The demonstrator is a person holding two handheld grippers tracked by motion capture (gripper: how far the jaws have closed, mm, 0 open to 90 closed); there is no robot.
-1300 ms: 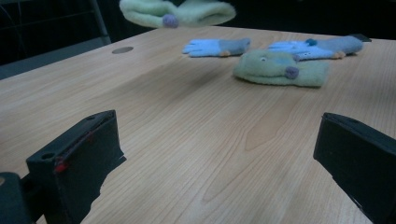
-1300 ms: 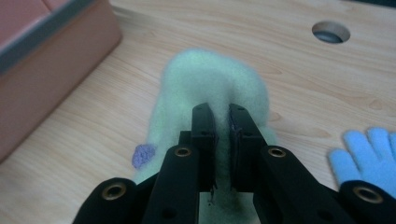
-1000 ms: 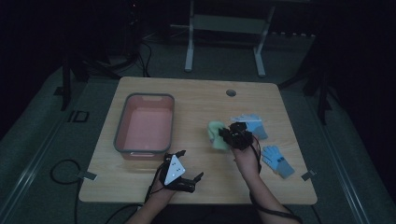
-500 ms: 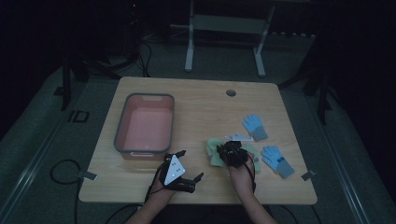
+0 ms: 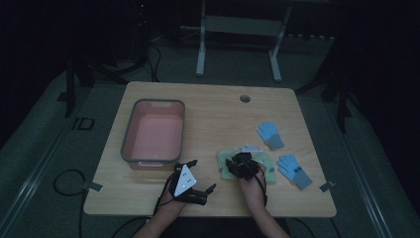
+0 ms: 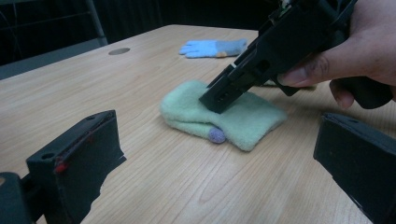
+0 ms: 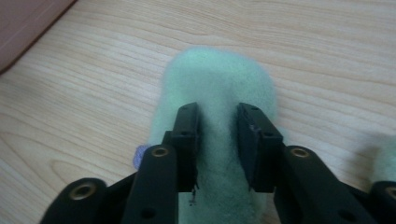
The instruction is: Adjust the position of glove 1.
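Since the earlier high views, the right gripper (image 5: 243, 166) has come from the middle right of the table toward the near edge and lower, bringing the fluffy pale green knitted glove (image 5: 229, 168) with it; the glove now lies flat on the light wooden table (image 5: 213, 114), lower centre-right of the frame. Jaws of the right gripper have just been opening, glove between them.

High view: left gripper (image 5: 190, 184), grey three-cornered plate on top, sits at the lower centre, just below the grey-rimmed pink plastic bin (image 5: 153, 133), unmoved. One light blue knitted glove (image 5: 270, 134) lies at the right, a second light blue knitted glove with a dark patch (image 5: 294, 170) below it, both apart from the green one. Thin white strip (image 5: 249, 148) lies just above the right gripper. Round dark hole (image 5: 244, 98) in the tabletop near the far edge.

Left gripper view: own jaws stand wide apart at the lower left and lower right, nothing between them. Green glove (image 6: 222, 114) centre frame, a small purple fingertip patch (image 6: 216, 135) at its near edge. Right gripper (image 6: 219, 95) slants down from the upper right, held by a hand (image 6: 359, 60), its tip touching the top of the glove. One blue glove (image 6: 215, 46) at the upper centre.

Right gripper view: jaws partly spread, straddling a ridge of the green glove (image 7: 219, 84); the pads are at the fabric's sides, and whether they press it cannot be told. Bin corner (image 7: 28, 23) at the upper left.
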